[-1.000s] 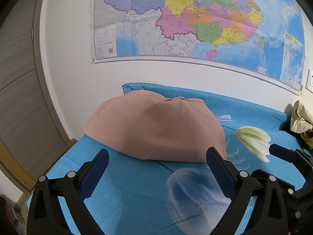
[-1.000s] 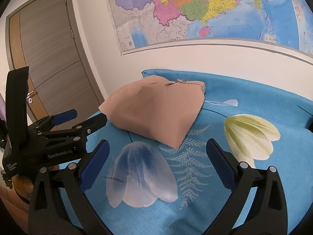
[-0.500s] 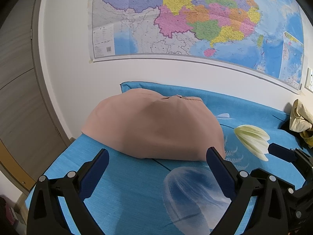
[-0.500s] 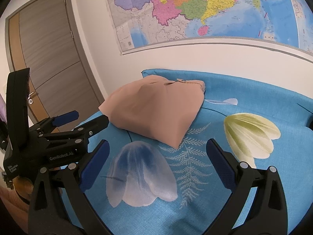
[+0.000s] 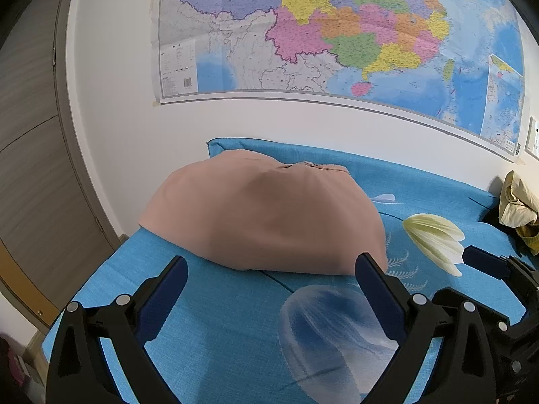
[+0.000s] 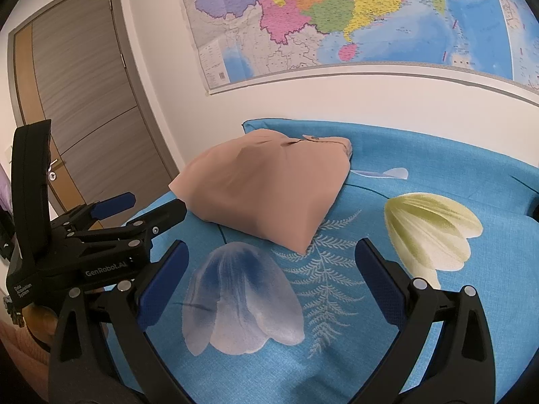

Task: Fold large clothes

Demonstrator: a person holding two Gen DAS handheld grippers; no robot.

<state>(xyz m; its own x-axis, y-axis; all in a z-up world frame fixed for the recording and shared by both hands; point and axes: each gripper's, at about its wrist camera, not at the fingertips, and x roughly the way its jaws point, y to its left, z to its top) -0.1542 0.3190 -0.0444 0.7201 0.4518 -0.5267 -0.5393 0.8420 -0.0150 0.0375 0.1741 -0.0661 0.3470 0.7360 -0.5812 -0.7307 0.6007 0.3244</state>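
A folded tan garment [image 5: 266, 215] lies on the blue flower-print bed sheet [image 5: 229, 316] near the far left corner of the bed; it also shows in the right wrist view [image 6: 266, 185]. My left gripper [image 5: 269, 269] is open and empty, held just in front of the garment's near edge. My right gripper [image 6: 269, 256] is open and empty, above the sheet in front of the garment's near corner. The left gripper [image 6: 141, 207] shows at the left of the right wrist view, and the right gripper's fingertip [image 5: 485, 262] at the right of the left wrist view.
A large wall map [image 5: 337, 33] hangs above the bed. A wooden door [image 6: 81, 107] stands to the left. A pile of yellowish clothes [image 5: 517, 205] lies at the bed's far right. The bed's left edge [image 5: 101, 269] drops off beside the garment.
Both grippers have drifted slightly; the garment sits a little lower in the left wrist view. Both stay open and empty. The garment has not moved.
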